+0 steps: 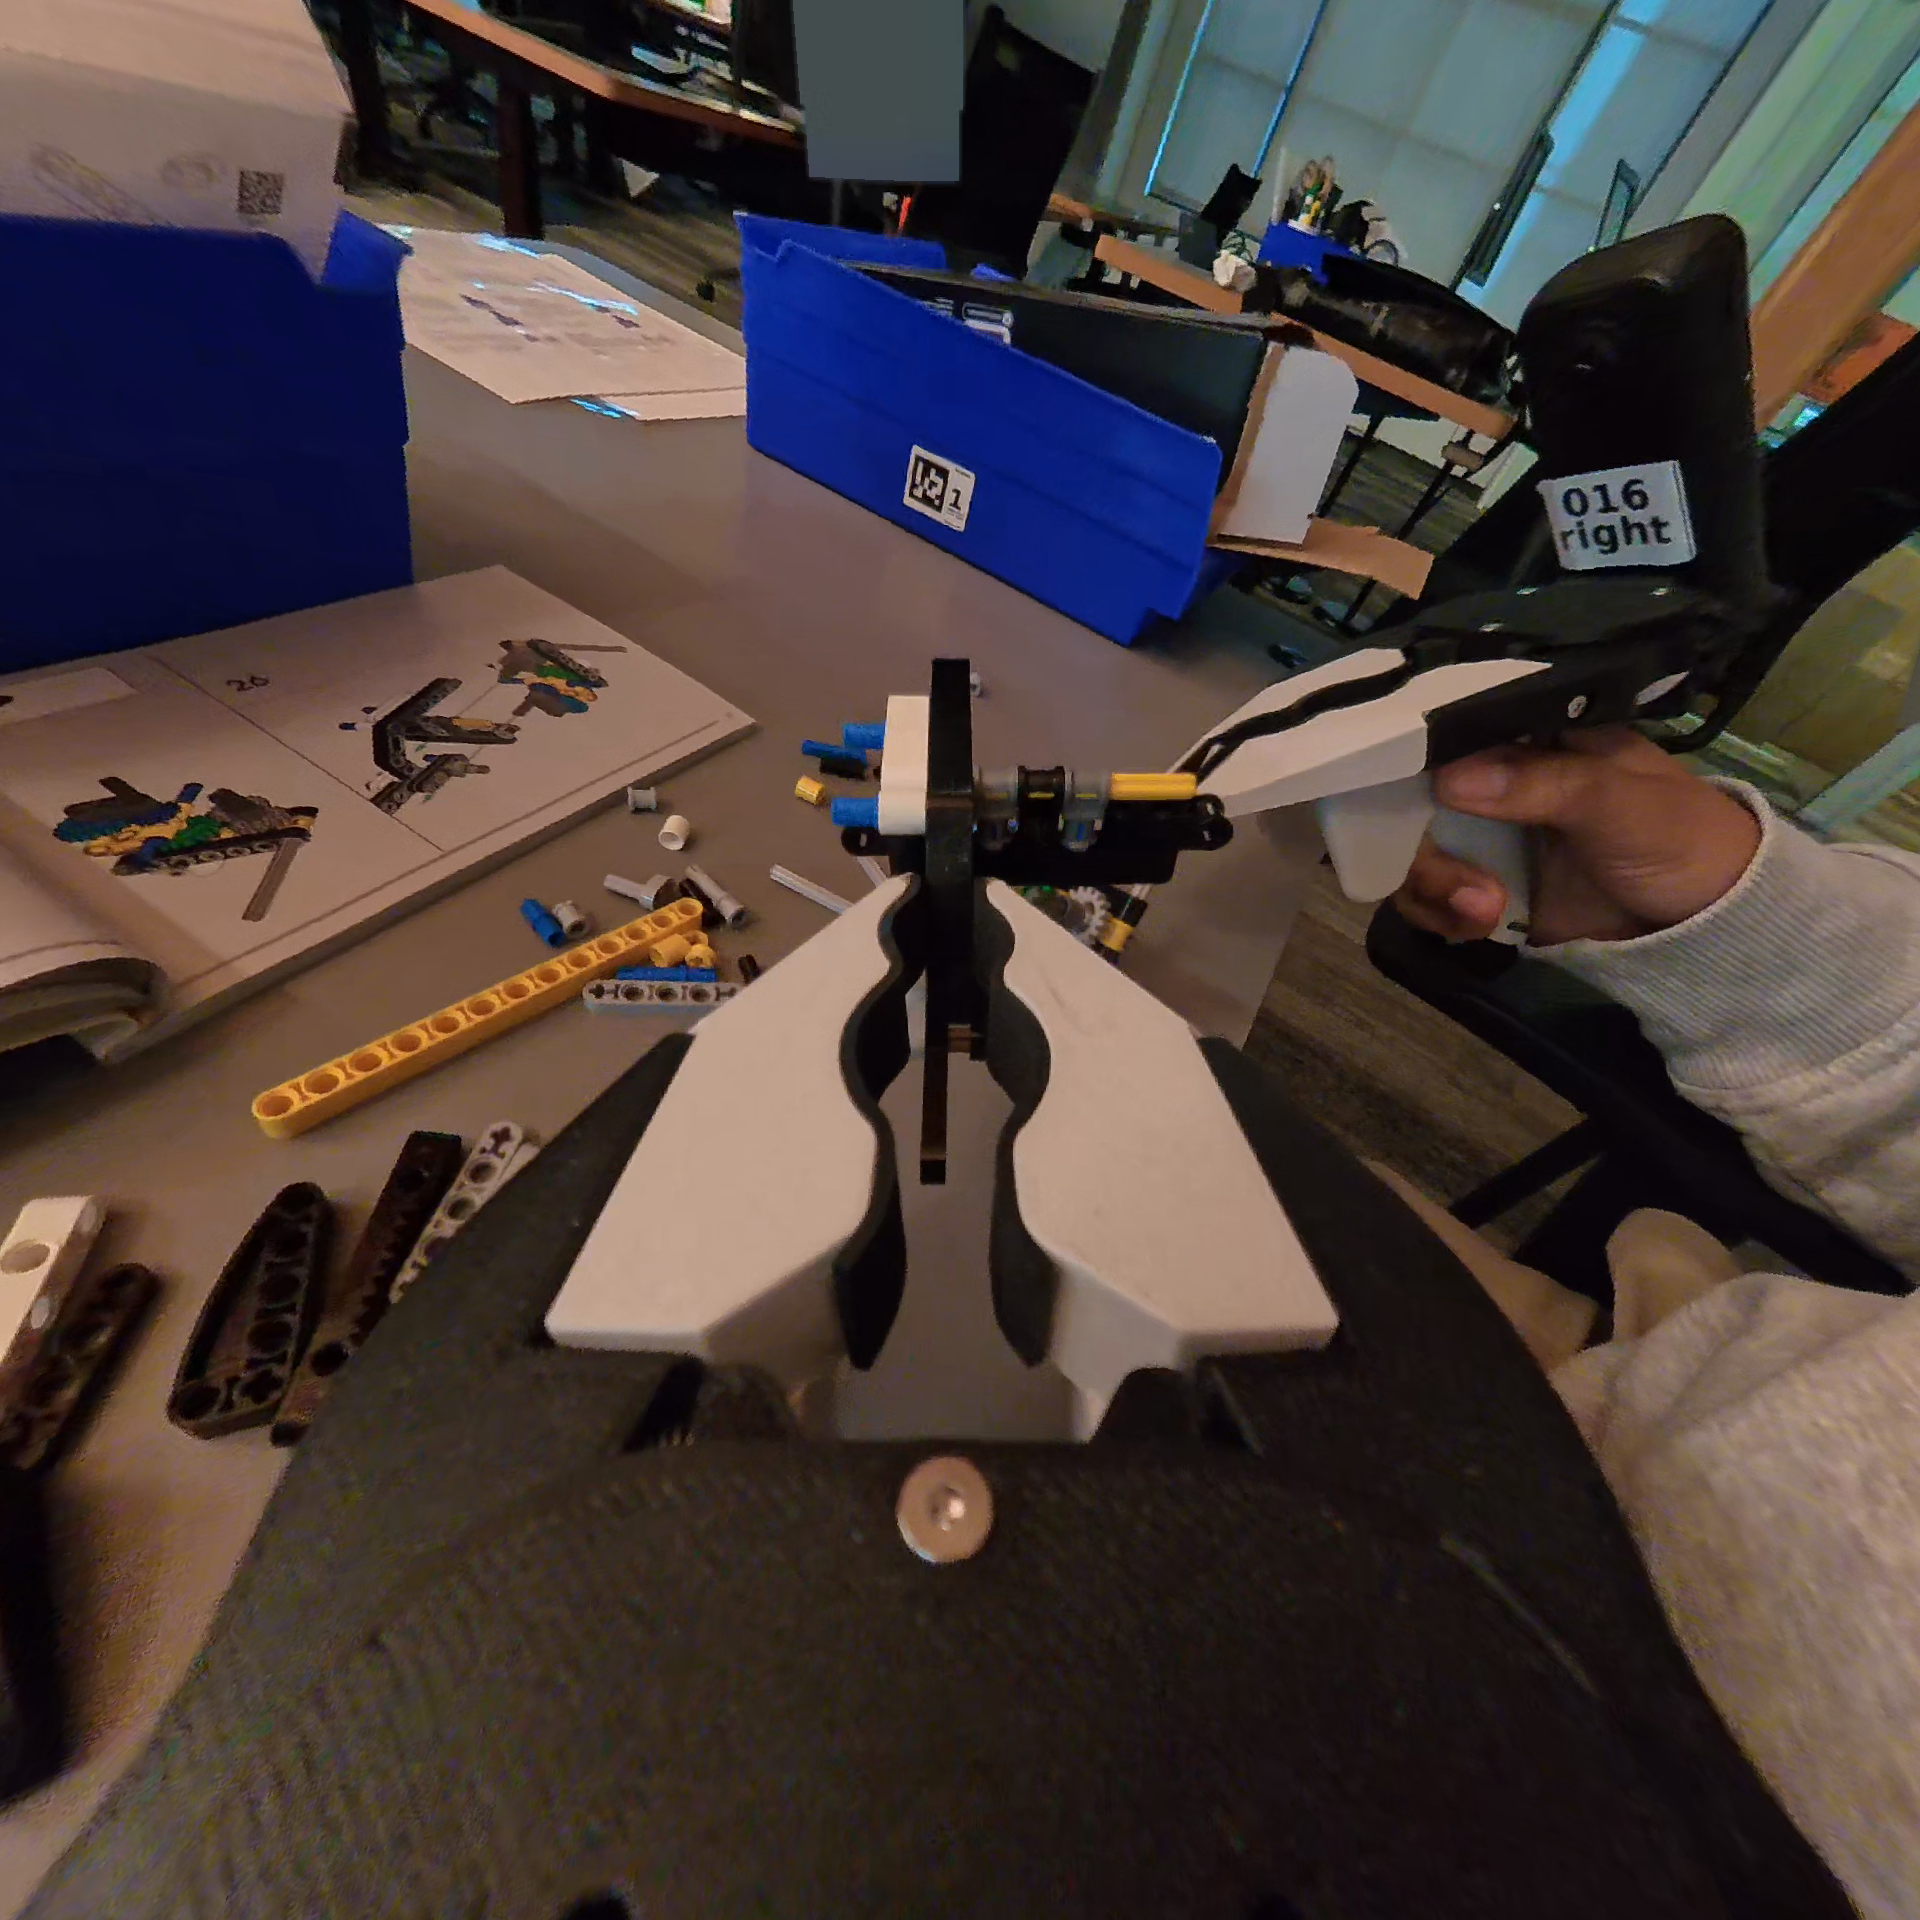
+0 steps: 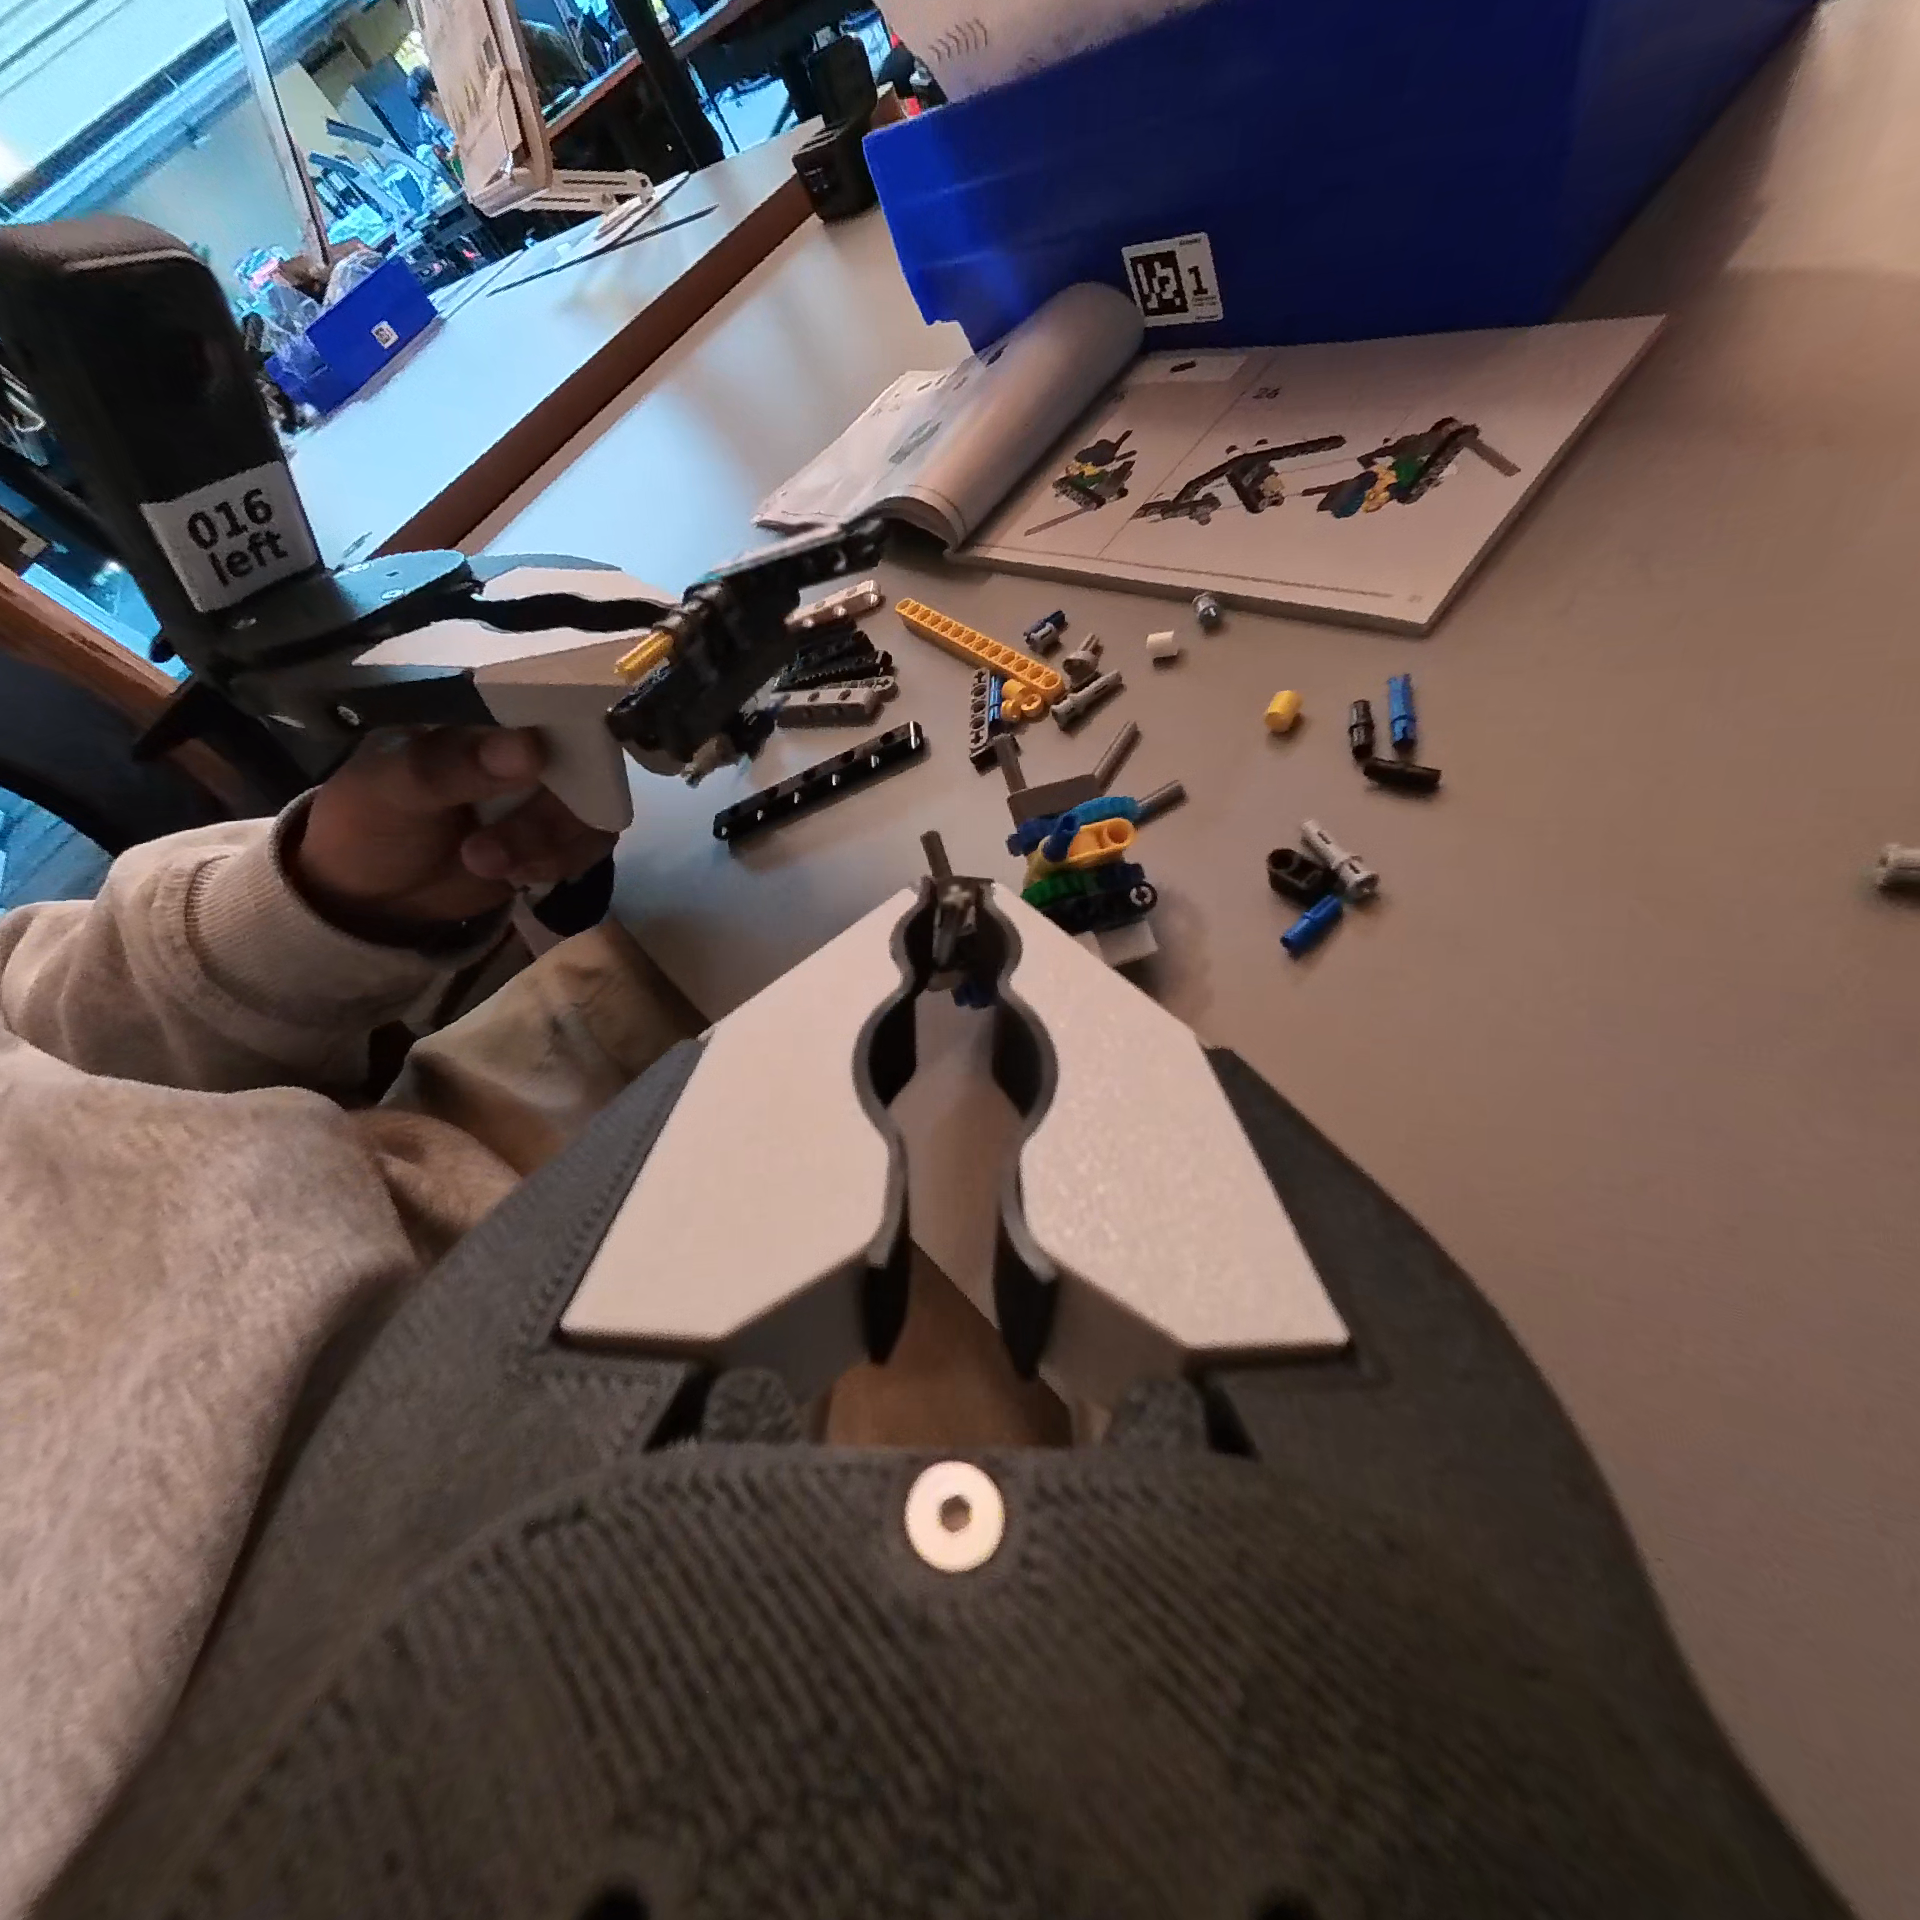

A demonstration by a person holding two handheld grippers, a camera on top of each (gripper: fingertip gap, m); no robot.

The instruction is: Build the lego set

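Grey table (image 1: 644,540): L claw (image 1: 948,894) w/ black assembly (image 1: 951,790).

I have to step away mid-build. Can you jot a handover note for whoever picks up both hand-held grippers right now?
Left hand-held gripper: shut on the black sub-assembly, held above the table.
Right hand-held gripper: shut on a small grey axle piece.
On the table: open instruction booklet, yellow beam, black beam, colourful gear sub-assembly, loose pins.
Done: two sub-assemblies partly built.
Left: fit the axle piece, then add the remaining loose parts.
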